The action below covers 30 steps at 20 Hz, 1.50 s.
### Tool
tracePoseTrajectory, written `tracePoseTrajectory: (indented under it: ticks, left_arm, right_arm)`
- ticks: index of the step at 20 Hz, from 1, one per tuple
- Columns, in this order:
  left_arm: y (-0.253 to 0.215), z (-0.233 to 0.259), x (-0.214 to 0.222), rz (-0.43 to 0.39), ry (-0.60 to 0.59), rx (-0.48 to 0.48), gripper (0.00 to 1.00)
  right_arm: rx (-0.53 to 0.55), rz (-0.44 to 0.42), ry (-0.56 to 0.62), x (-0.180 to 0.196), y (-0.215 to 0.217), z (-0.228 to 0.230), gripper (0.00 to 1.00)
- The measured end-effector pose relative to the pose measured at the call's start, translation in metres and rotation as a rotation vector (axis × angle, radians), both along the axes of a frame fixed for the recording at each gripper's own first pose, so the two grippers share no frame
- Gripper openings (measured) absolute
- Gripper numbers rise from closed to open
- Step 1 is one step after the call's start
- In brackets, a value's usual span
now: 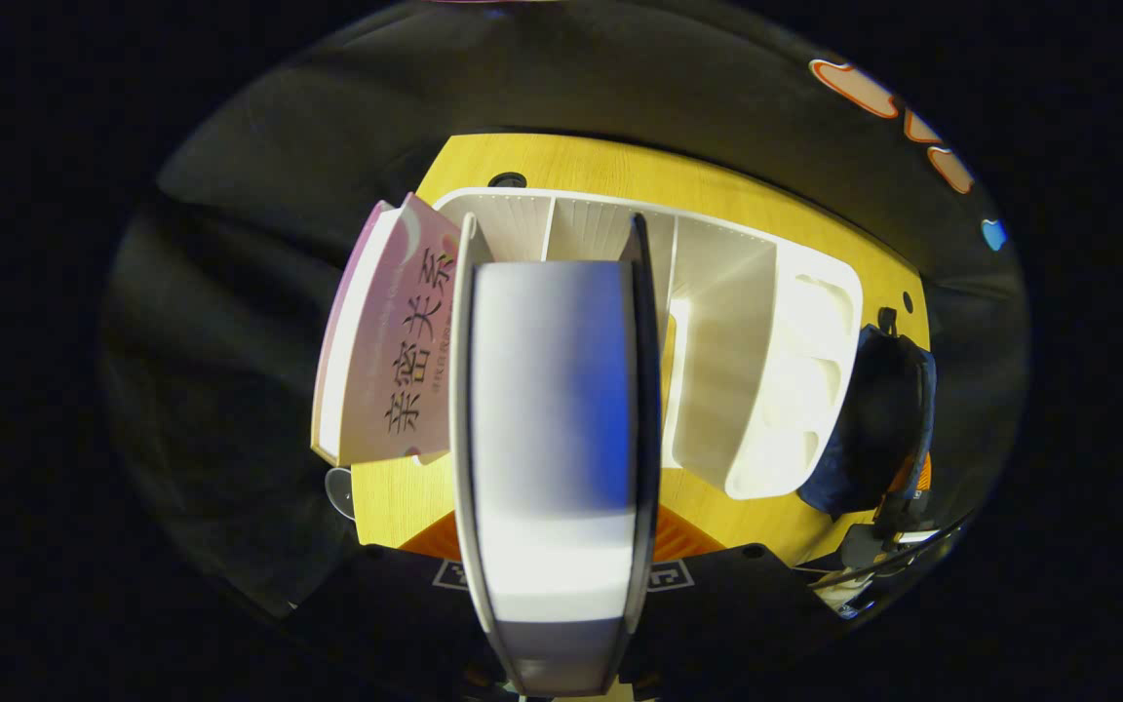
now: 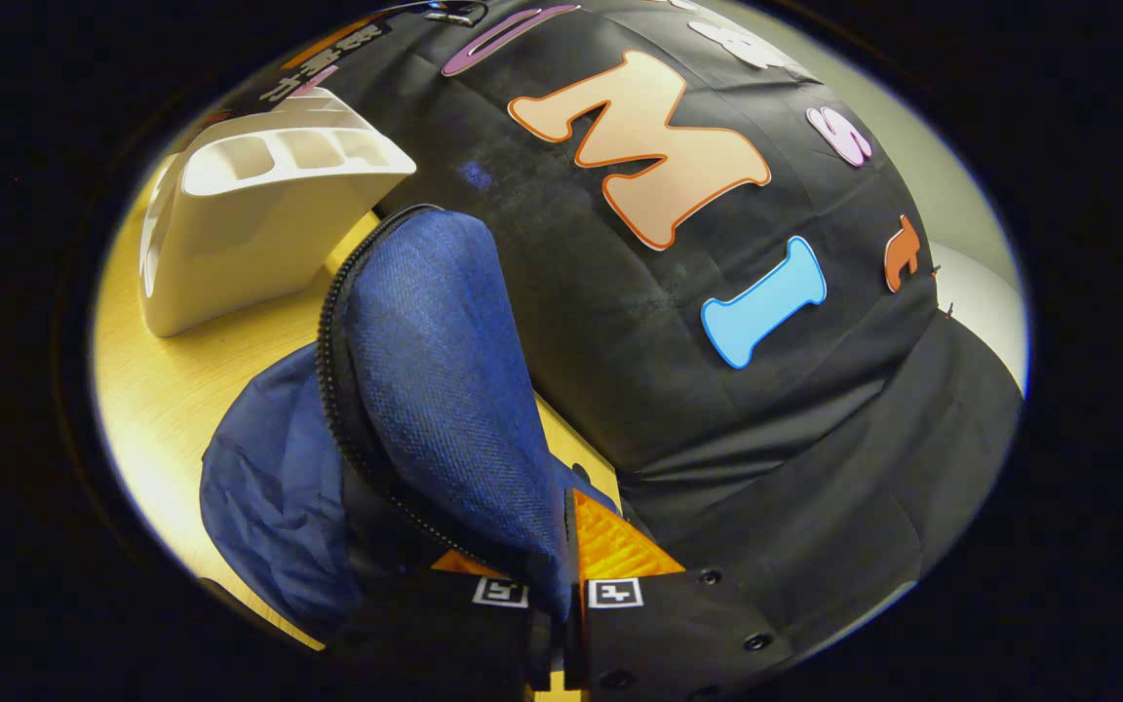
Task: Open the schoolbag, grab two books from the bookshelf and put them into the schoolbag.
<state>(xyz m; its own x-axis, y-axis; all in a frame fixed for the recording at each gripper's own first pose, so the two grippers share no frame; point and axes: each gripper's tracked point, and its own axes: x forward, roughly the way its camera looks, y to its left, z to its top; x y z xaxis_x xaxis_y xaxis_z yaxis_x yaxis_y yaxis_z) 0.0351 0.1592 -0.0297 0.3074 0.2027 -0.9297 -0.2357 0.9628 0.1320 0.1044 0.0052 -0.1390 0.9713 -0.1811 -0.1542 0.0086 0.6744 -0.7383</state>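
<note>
L gripper [image 1: 556,546] clenched on thick dark-cover book [image 1: 552,409], above white plastic bookshelf [image 1: 766,370]. R gripper [image 2: 556,609] pinches blue fabric schoolbag [image 2: 425,390] flap; keep mouth wide, lower book spine-first.

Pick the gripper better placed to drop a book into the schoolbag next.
Left. The left gripper is already clamped on a thick dark-covered book. The right gripper is pinching the blue fabric schoolbag's flap, holding it open.

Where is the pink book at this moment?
In the left gripper view, the pink book leans at the left end of the white shelf, beside the book held in the left tongs.
</note>
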Motion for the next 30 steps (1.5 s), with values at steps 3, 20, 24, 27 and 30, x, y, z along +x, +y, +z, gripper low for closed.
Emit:
tracePoseTrajectory:
  ticks: [3,20,24,27,30]
  left_arm:
    - [-0.011,0.020,-0.022,0.008,-0.042,-0.017,0.40]
    - [-0.188,0.066,-0.059,-0.200,-0.235,-0.246,0.40]
    - [-0.242,0.035,-0.037,-0.242,-0.236,-0.375,0.40]
    - [-0.264,-0.001,-0.013,-0.267,-0.244,-0.398,0.40]
    - [-0.288,-0.031,0.012,-0.277,-0.274,-0.435,0.40]
  right_arm:
    - [0.015,0.000,-0.002,-0.002,-0.003,0.001,0.05]
    - [0.187,-0.009,-0.005,-0.001,-0.023,0.015,0.05]
    - [0.226,0.002,0.003,0.000,-0.024,0.016,0.05]
    - [0.239,0.012,0.004,-0.001,-0.026,0.017,0.05]
    - [0.260,0.019,0.007,-0.001,-0.027,0.018,0.05]
